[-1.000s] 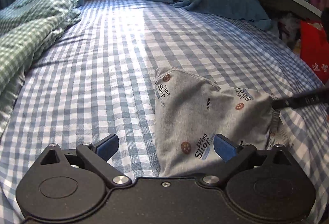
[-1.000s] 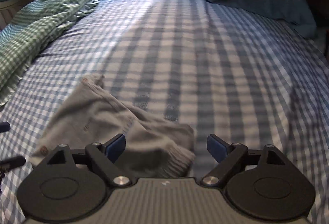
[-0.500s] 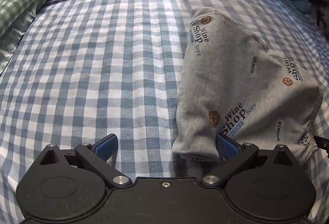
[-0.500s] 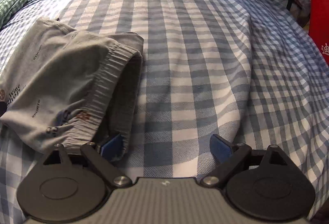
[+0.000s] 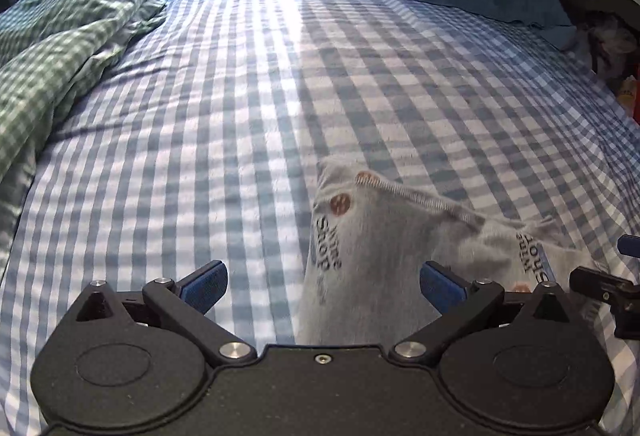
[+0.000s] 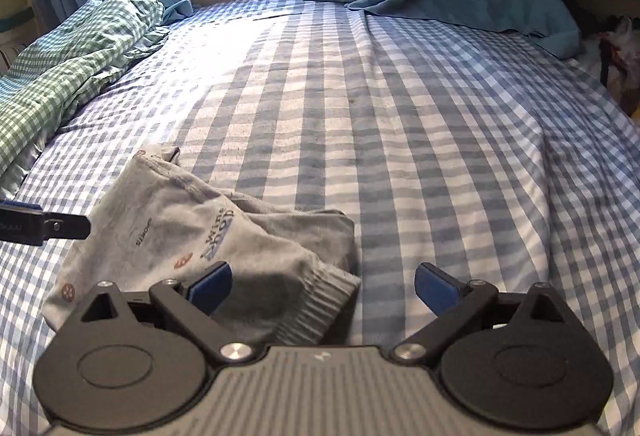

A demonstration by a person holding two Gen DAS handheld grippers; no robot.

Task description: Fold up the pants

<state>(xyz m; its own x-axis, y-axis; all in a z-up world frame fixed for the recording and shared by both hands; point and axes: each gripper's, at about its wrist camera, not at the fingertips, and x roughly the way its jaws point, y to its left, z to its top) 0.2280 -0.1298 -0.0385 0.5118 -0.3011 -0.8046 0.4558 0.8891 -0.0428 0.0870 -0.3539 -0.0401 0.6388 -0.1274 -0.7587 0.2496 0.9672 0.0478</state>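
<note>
Left wrist view: soft grey printed pants lie bunched on the checked bed, both hand-held grippers, left and right, spread wide, empty.

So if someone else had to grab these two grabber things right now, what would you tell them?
Left gripper: open, holding nothing, with the pants' left edge between its fingers.
Right gripper: open, holding nothing, over the ribbed waistband end.
The grey printed pants lie folded into a compact bundle on the blue checked bed sheet, near the front edge.
Done: the pants look folded over already.
Left: probably just check the bundle is neat; the top layer looks slightly rumpled.
</note>
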